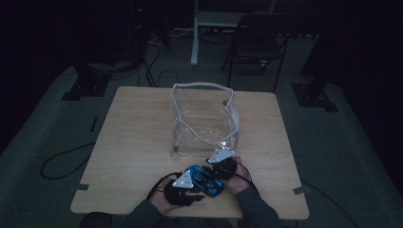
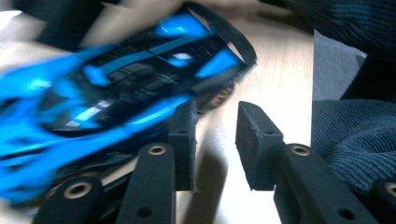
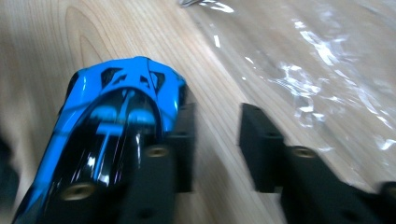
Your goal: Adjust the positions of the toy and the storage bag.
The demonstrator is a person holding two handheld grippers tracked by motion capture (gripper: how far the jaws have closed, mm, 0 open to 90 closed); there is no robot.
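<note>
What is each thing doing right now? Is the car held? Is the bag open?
Toy car: on the table, beside both grippers' jaws, not between them.
Bag: clear, standing upright, top open, looks empty.
Left gripper: jaws apart, nothing between them.
Right gripper: jaws apart, nothing between them.
Chair: standing behind the table.

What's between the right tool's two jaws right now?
Bare table in the right gripper view. The blue car sits outside the right tool, against one jaw's outer side.
</note>
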